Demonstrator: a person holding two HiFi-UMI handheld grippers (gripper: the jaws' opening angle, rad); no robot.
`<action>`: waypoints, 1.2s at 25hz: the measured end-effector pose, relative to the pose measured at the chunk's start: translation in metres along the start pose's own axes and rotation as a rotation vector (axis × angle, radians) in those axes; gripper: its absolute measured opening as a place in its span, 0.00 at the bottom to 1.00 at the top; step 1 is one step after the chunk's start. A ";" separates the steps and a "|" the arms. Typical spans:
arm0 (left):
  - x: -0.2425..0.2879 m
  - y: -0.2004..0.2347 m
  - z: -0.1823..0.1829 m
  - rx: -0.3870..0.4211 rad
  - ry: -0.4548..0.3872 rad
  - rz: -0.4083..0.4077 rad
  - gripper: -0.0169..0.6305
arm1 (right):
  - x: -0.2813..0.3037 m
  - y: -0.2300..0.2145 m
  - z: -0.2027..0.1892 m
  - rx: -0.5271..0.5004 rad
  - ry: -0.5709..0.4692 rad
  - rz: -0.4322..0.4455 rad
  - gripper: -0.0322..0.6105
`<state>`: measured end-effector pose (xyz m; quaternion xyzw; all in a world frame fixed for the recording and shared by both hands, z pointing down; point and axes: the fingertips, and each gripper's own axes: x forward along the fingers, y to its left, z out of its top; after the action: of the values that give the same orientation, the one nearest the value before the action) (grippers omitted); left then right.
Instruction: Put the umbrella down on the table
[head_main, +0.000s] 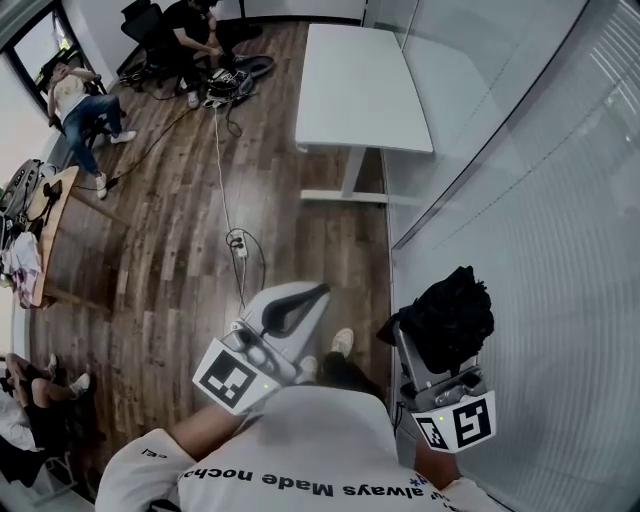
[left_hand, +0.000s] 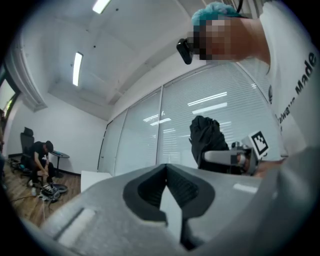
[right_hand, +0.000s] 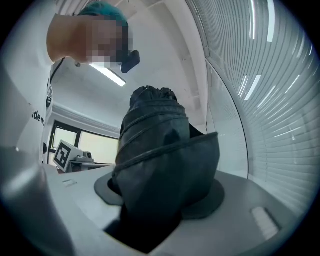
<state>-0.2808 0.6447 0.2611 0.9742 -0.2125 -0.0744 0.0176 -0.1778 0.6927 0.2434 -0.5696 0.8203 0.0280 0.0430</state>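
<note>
A black folded umbrella (head_main: 452, 312) sticks up between the jaws of my right gripper (head_main: 440, 352), which is shut on it close to the glass wall. In the right gripper view the umbrella (right_hand: 160, 150) fills the middle and hides the fingertips of the right gripper (right_hand: 160, 200). My left gripper (head_main: 318, 293) hangs over the wooden floor, shut, with nothing in it. Its tips meet in the left gripper view (left_hand: 166, 170), where the umbrella (left_hand: 207, 135) shows to the right. The white table (head_main: 360, 85) stands some way ahead, with nothing on its top.
A glass wall with blinds (head_main: 520, 230) runs along the right. Cables and a power strip (head_main: 238, 245) lie on the wooden floor. Seated people (head_main: 85, 105) and a cluttered desk (head_main: 50, 230) are at the left. My own shoes (head_main: 342, 343) show below.
</note>
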 end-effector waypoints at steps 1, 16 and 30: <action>0.005 0.005 -0.001 0.001 0.002 -0.001 0.03 | 0.006 -0.005 -0.002 0.002 0.000 -0.001 0.46; 0.185 0.088 -0.012 0.024 0.010 -0.009 0.03 | 0.103 -0.174 -0.014 0.033 -0.030 -0.006 0.46; 0.331 0.163 -0.020 0.035 -0.003 0.032 0.03 | 0.185 -0.319 -0.012 0.011 -0.024 0.030 0.46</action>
<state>-0.0477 0.3587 0.2464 0.9707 -0.2293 -0.0720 0.0014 0.0560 0.4072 0.2378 -0.5565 0.8284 0.0311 0.0557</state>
